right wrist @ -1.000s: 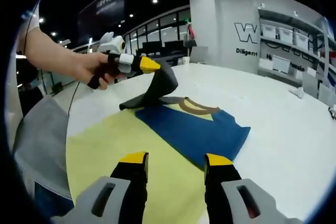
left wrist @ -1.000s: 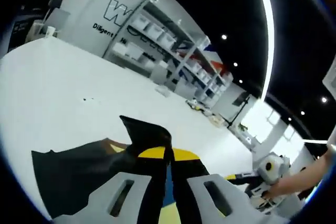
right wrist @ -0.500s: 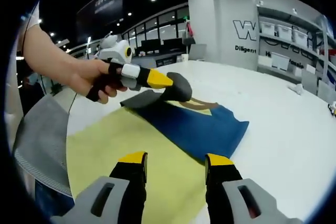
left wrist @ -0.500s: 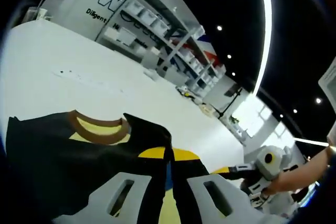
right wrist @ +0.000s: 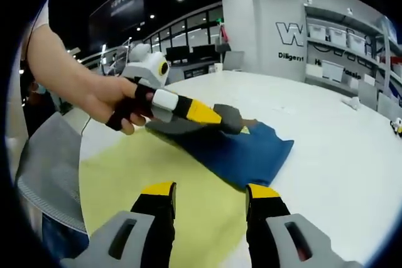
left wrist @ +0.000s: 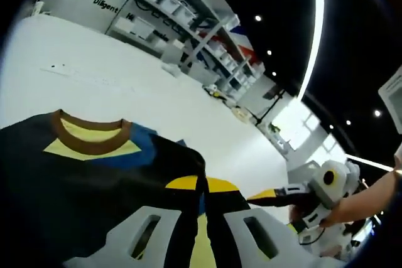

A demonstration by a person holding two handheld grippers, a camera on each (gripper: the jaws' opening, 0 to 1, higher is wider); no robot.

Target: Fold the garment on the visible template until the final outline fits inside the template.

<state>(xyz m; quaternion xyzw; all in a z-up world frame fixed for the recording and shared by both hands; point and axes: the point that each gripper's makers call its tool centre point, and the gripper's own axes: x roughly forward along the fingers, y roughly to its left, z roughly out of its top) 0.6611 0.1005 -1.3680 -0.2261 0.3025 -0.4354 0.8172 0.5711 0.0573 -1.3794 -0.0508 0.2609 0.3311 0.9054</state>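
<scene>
1. Shirt (right wrist: 242, 152): blue with a brown collar (left wrist: 88, 142), lying folded on the yellow template (right wrist: 157, 177) on the white table (right wrist: 333, 149).
2. Left gripper (right wrist: 220, 116): jaws clamped on a fold of the shirt, held by a hand (right wrist: 103, 101).
3. Right gripper (right wrist: 210, 200): jaws apart above the template, holding nothing.

One garment (right wrist: 248, 152), blue with a brown collar, lies on one yellow template (right wrist: 163, 177). One white table (right wrist: 339, 149) carries both. Two grippers: the left gripper (right wrist: 220, 117), held in one hand (right wrist: 110, 101), and the right gripper (right wrist: 210, 199) near the viewer. One shelving rack (left wrist: 195, 36) stands at the far wall.
</scene>
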